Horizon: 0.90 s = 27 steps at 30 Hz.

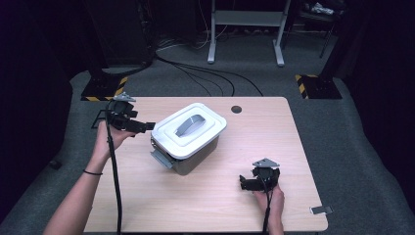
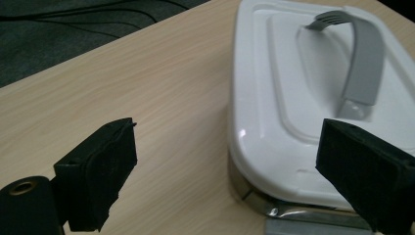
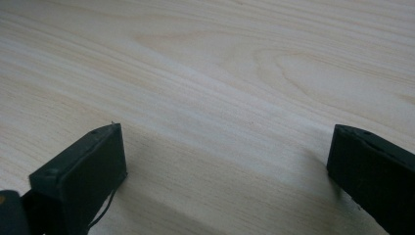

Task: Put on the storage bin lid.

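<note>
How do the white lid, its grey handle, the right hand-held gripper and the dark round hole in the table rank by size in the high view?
Largest to smallest as they look there:
1. white lid
2. right hand-held gripper, though it sits nearer the camera
3. grey handle, not far behind
4. dark round hole

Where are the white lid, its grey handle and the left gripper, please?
white lid (image 1: 169, 140): high view, on its flat front rim.
grey handle (image 2: 364, 63): left gripper view, on the strap's middle.
left gripper (image 1: 147, 127): high view, between its fingertips.
</note>
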{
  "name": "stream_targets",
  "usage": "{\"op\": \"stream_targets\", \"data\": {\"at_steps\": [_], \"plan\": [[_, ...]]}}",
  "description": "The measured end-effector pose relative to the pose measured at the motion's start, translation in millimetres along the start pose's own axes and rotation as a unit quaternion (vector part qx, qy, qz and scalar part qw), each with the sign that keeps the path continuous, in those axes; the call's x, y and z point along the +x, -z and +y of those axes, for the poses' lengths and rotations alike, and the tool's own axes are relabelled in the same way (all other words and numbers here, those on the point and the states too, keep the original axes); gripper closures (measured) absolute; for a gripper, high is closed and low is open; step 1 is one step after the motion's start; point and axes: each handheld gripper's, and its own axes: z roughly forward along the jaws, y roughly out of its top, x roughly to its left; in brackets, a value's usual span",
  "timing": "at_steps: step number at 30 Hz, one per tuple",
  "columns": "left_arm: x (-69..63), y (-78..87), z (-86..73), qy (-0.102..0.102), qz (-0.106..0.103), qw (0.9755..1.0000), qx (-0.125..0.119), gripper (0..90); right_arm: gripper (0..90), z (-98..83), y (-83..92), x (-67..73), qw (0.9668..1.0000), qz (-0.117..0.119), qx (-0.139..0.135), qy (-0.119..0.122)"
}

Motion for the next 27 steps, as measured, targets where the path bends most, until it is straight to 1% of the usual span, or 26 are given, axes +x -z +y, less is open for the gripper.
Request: {"op": "stream_targets", "data": {"at_steps": [1, 2, 4, 5, 6, 7, 8, 9, 10, 11, 12, 13, 14, 15, 16, 17, 18, 20, 21, 22, 23, 24, 25, 26, 27], "plan": [[3.7, -0.6, -3.7, 0.007, 0.007, 0.9999, -0.001, 6.7, 0.2, 0.0, 0.0, 0.0, 1.0, 0.0, 0.0, 0.0], [11.6, -1.4, -10.6, 0.015, 0.013, 0.9998, 0.004, 6.7, 0.2, 0.0, 0.0, 0.0, 1.0, 0.0, 0.0, 0.0], [17.7, -4.0, -17.9, 0.027, 0.026, 0.9993, -0.001, 6.0, 0.2, 0.0, 0.0, 0.0, 1.0, 0.0, 0.0, 0.0], [17.7, -4.0, -17.9, 0.027, 0.026, 0.9993, -0.001, 5.9, 0.2, 0.0, 0.0, 0.0, 1.0, 0.0, 0.0, 0.0], [22.8, -7.1, -24.7, 0.042, 0.029, 0.9987, -0.001, 5.8, 0.2, 0.0, 0.0, 0.0, 1.0, 0.0, 0.0, 0.0], [22.8, -7.1, -24.7, 0.042, 0.029, 0.9987, -0.001, 5.6, 0.2, 0.0, 0.0, 0.0, 1.0, 0.0, 0.0, 0.0], [27.4, -10.9, -31.2, 0.055, 0.035, 0.9978, -0.002, 5.3, 0.2, 0.0, 0.0, 0.0, 1.0, 0.0, 0.0, 0.0], [27.4, -10.9, -31.2, 0.055, 0.035, 0.9978, -0.002, 5.3, 0.2, 0.0, 0.0, 0.0, 1.0, 0.0, 0.0, 0.0], [33.1, -15.2, -37.7, 0.062, 0.041, 0.9972, 0.005, 5.3, 0.2, 0.0, 0.0, 0.0, 1.0, 0.0, 0.0, 0.0], [33.1, -15.2, -37.7, 0.062, 0.041, 0.9972, 0.005, 5.1, 0.2, 0.0, 0.0, 0.0, 1.0, 0.0, 0.0, 0.0], [39.7, -20.3, -44.8, 0.063, 0.044, 0.997, 0.012, 4.9, 0.2, 0.0, 0.0, 0.0, 1.0, 0.0, 0.0, 0.0], [39.7, -20.3, -44.8, 0.063, 0.044, 0.997, 0.012, 5.0, 0.2, 0.0, 0.0, 0.0, 1.0, 0.0, 0.0, 0.0], [42.0, -23.9, -48.7, 0.068, 0.047, 0.9965, 0.014, 4.9, 0.2, 0.0, 0.0, 0.0, 1.0, 0.0, 0.0, 0.0], [44.9, -27.1, -52.8, 0.068, 0.05, 0.9963, 0.019, 4.9, 0.2, 0.0, 0.0, 0.0, 1.0, 0.0, 0.0, 0.0], [50.0, -33.9, -61.1, 0.079, 0.049, 0.9953, 0.027, 4.8, 0.2, 0.0, 0.0, 0.0, 1.0, 0.0, 0.0, 0.0], [50.0, -33.9, -61.1, 0.079, 0.049, 0.9953, 0.027, 4.8, 0.2, 0.0, 0.0, 0.0, 1.0, 0.0, 0.0, 0.0], [55.4, -39.9, -69.4, 0.088, 0.048, 0.9943, 0.036, 4.8, 0.2, 0.0, 0.0, 0.0, 1.0, 0.0, 0.0, 0.0], [60.0, -45.7, -77.5, 0.096, 0.046, 0.9935, 0.04, 4.7, 0.2, 0.0, 0.0, 0.0, 1.0, 0.0, 0.0, 0.0], [60.0, -45.7, -77.5, 0.096, 0.046, 0.9935, 0.04, 4.7, 0.2, 0.0, 0.0, 0.0, 1.0, 0.0, 0.0, 0.0], [63.0, -51.1, -84.8, 0.102, 0.046, 0.9927, 0.044, 4.7, 0.2, 0.0, 0.0, 0.0, 1.0, 0.0, 0.0, 0.0], [63.0, -51.1, -84.8, 0.102, 0.046, 0.9927, 0.044, 4.7, 0.2, 0.0, 0.0, 0.0, 1.0, 0.0, 0.0, 0.0], [66.8, -55.5, -91.0, 0.109, 0.038, 0.9917, 0.057, 4.7, 0.2, 0.0, 0.0, 0.0, 1.0, 0.0, 0.0, 0.0], [66.8, -55.5, -91.0, 0.109, 0.038, 0.9917, 0.057, 4.7, 0.2, 0.0, 0.0, 0.0, 1.0, 0.0, 0.0, 0.0], [69.3, -60.0, -97.1, 0.112, 0.039, 0.9912, 0.059, 4.7, 0.2, 0.0, 0.0, 0.0, 1.0, 0.0, 0.0, 0.0], [69.3, -60.0, -97.1, 0.112, 0.039, 0.9912, 0.059, 4.8, 0.2, 0.0, 0.0, 0.0, 1.0, 0.0, 0.0, 0.0]]}}
